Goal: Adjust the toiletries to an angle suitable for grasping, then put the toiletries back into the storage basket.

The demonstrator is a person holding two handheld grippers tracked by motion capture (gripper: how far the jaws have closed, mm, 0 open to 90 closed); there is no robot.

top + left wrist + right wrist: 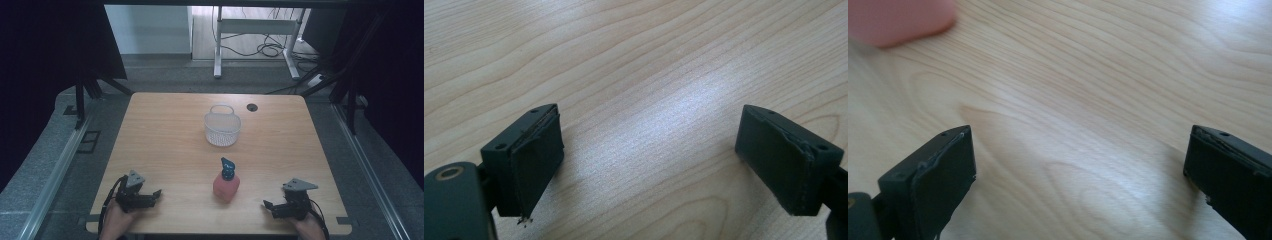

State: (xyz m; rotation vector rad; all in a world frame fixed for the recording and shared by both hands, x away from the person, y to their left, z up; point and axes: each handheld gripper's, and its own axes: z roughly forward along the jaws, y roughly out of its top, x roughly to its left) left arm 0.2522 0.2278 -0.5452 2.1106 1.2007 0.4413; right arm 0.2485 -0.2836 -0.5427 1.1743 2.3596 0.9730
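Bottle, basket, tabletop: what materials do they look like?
Bottle: likely plastic, matte pink body, glossy blue cap. Basket: probably thin white or clear plastic lattice with a hoop handle; wire can't be ruled out. Table: pale wood or wood-look laminate, with printed-looking grain and a soft sheen in the gripper views.

Black two-jaw left gripper (pixel 156 194) and right gripper (pixel 268 206), each topped with a grey three-cornered plate and trailing a black cable. Flat dark pads (pixel 536 165) with frayed edges on blocky jaws, small screw holes on top. Brass-coloured ring beside the left jaw's base.
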